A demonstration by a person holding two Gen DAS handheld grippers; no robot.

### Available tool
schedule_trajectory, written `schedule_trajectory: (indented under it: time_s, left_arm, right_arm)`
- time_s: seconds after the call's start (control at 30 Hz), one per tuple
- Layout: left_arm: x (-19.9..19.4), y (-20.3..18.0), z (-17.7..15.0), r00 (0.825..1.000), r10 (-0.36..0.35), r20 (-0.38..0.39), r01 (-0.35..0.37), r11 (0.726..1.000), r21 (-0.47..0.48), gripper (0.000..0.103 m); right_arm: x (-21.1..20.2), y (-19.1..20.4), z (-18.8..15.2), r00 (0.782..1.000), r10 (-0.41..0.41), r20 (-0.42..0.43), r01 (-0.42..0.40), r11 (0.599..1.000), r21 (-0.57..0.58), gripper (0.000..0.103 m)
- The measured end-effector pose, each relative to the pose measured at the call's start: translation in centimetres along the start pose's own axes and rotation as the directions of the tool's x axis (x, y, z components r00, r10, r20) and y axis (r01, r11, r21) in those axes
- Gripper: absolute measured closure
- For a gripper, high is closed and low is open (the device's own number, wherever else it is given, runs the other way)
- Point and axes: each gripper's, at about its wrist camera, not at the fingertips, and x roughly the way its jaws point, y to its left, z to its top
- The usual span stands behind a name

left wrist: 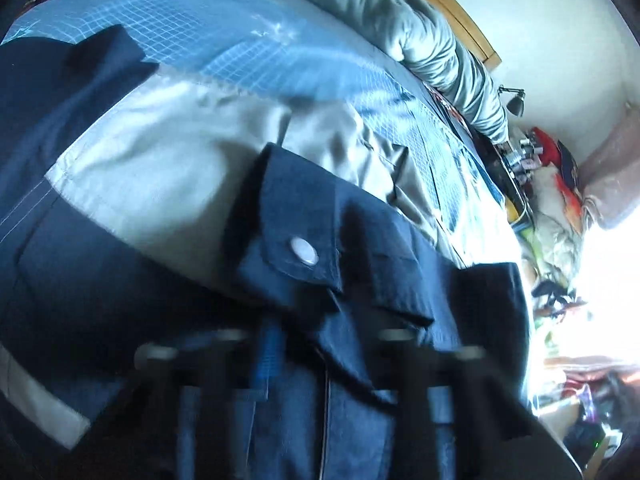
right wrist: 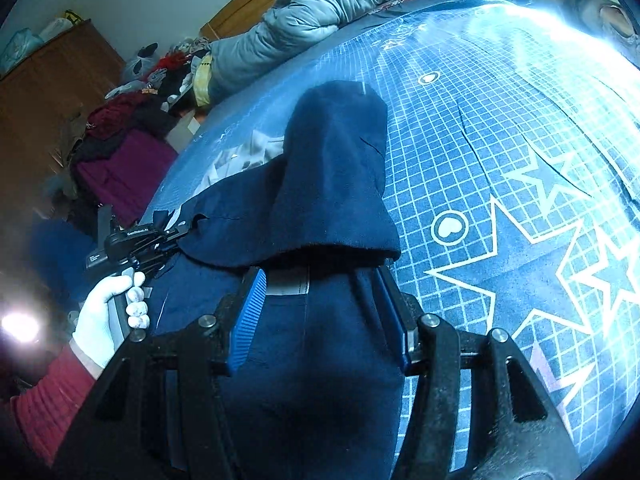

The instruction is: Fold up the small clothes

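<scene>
Right wrist view: the right gripper (right wrist: 320,312) occupies the lower centre of the frame, its jaws spread apart, one blue ribbed pad (right wrist: 248,316) at left and the opposite finger at right, with a navy garment (right wrist: 332,184) lying between and beyond them; neither pad visibly presses the cloth, so the tool reads as released. The garment extends from the bottom centre up to the middle of the frame, its upper part folded over into a rounded hump, and it rests on a blue grid-printed mat (right wrist: 500,152) bearing white stars and heart marks. At the left edge, a white-gloved hand (right wrist: 108,320) with a red sleeve (right wrist: 48,396) grips the handle of the left gripper (right wrist: 176,234), whose tip meets the garment's left edge; whether it is clenched on the cloth cannot be told here. A grey quilted duvet (right wrist: 296,12) lies along the top, and a heap of clothes (right wrist: 128,152) sits at the upper left. Left wrist view, heavily blurred: the left gripper (left wrist: 316,344) sits at the bottom centre, its fingers dark and smeared, buried in navy fabric with a flap pocket and a metal snap (left wrist: 304,249); its state cannot be determined. A pale grey panel (left wrist: 180,152) of cloth crosses the middle.
</scene>
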Motion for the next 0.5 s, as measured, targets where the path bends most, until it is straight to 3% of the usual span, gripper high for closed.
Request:
schedule_trajectory:
  time_s: [0.13,0.2,0.27,0.3,0.4,0.5]
  left_arm:
    - [-2.4,-0.8,0.7,0.994,-0.037,0.099,0.034,0.999,0.033,0.096]
    - [-5.5,-0.8,0.9,0.982,-0.048,0.185,0.039,0.998,0.052,0.096]
    - [-8.5,0.2,0.7,0.963,-0.014,0.269,-0.004,0.998,0.068,0.096]
    - [-8.7,1.2,0.7,0.962,0.021,0.273,-0.038,0.998,0.058,0.096]
    - [-6.7,4.7,0.8,0.984,0.053,0.172,-0.048,0.998,-0.034,0.095]
    - [-5.3,5.2,0.0,0.988,0.078,0.130,-0.076,0.997,-0.024,0.095]
  right_arm:
    - [-0.5,0.1,-0.4,1.000,0.000,-0.002,0.000,1.000,-0.010,0.048]
    - [-0.7,0.4,-0.2,1.000,-0.002,0.002,0.002,0.999,-0.035,0.048]
    - [-0.8,0.2,0.1,1.000,0.002,0.004,-0.001,0.999,-0.042,0.048]
    - [-0.6,-0.1,0.3,1.000,0.005,0.004,-0.005,0.999,-0.032,0.048]
    - [0.7,-1.4,1.2,1.000,0.013,-0.003,-0.013,1.000,0.008,0.048]
    - [2.7,-3.1,2.4,0.999,0.043,-0.025,-0.041,0.995,0.089,0.048]
